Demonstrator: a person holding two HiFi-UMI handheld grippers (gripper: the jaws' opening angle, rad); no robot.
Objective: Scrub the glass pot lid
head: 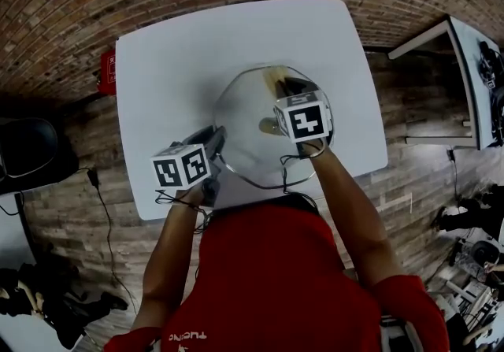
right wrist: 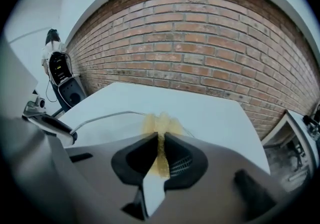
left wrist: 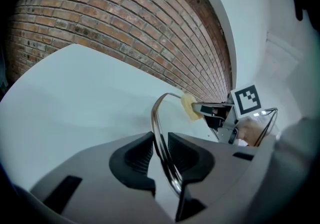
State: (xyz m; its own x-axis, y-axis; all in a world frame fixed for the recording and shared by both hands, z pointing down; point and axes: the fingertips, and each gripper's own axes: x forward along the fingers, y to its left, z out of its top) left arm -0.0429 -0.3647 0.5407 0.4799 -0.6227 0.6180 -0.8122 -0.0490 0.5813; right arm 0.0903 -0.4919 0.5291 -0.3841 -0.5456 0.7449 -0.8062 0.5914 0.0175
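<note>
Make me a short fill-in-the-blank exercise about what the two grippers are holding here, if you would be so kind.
1. The left gripper is clamped on the metal ____ of the glass pot lid.
2. The sponge pinched in the right gripper is ____ in colour.
3. The table beneath the lid is ____.

Missing words: rim; yellow; white.

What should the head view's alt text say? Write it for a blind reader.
Seen from above, a person's left gripper clamps the rim of a glass pot lid over a white table while the right gripper holds a yellow sponge at its far edge.
</note>
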